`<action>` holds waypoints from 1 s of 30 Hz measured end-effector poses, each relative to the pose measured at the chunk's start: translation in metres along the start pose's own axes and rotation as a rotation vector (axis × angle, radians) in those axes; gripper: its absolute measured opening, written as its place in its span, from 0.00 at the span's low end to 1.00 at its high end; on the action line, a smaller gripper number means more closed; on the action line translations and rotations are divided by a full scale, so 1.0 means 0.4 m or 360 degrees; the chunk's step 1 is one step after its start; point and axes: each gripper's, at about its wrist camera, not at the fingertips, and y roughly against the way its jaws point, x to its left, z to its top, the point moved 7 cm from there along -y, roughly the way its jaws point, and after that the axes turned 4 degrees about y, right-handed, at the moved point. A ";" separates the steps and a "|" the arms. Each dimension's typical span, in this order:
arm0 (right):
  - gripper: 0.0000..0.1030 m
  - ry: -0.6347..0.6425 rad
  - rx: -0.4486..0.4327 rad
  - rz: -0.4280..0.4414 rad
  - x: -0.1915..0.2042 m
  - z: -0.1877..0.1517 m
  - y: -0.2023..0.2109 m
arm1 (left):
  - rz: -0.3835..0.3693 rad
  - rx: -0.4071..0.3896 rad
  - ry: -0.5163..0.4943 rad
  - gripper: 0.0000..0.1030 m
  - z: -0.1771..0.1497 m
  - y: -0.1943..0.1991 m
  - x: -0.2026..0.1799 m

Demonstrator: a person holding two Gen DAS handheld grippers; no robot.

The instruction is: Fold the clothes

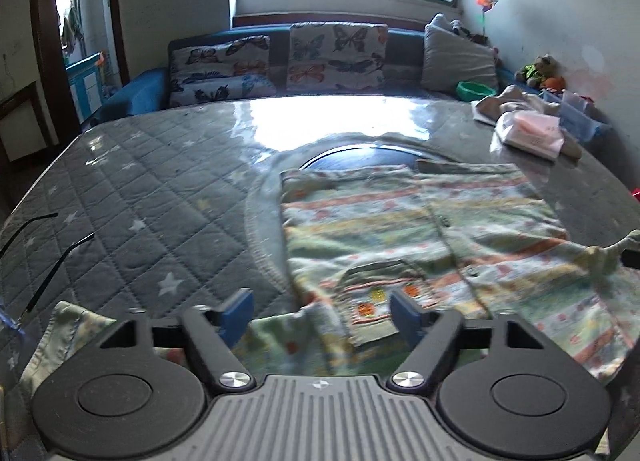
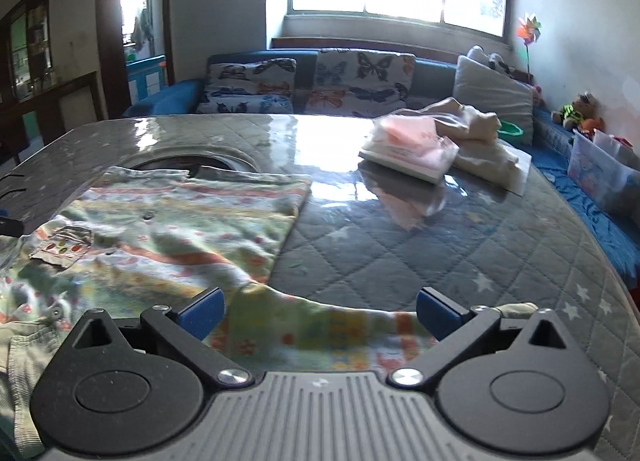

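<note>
Striped cotton, the little shirt (image 1: 420, 229) lies spread flat on the quilted desk (image 1: 140, 181), and with your left tool (image 1: 322, 315) and right tool (image 2: 320, 311) both gaping wide over its near sleeves, you're likely starting the first fold: pinch each sleeve next.

Striped pastel shirt (image 1: 420, 229) lies flat, front up, on the quilted grey table cover (image 1: 132, 189), partly over the round cutout (image 1: 360, 151) in that cover. Button placket down the middle, small patch pocket (image 2: 62, 245) on the chest. One sleeve (image 2: 328, 325) spread sideways along the cover's near edge.
</note>
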 end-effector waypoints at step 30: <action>1.00 0.0517 0.0099 0.0266 0.295 -0.096 0.021 | -0.0187 0.0007 -0.0357 0.87 -0.153 0.046 -0.221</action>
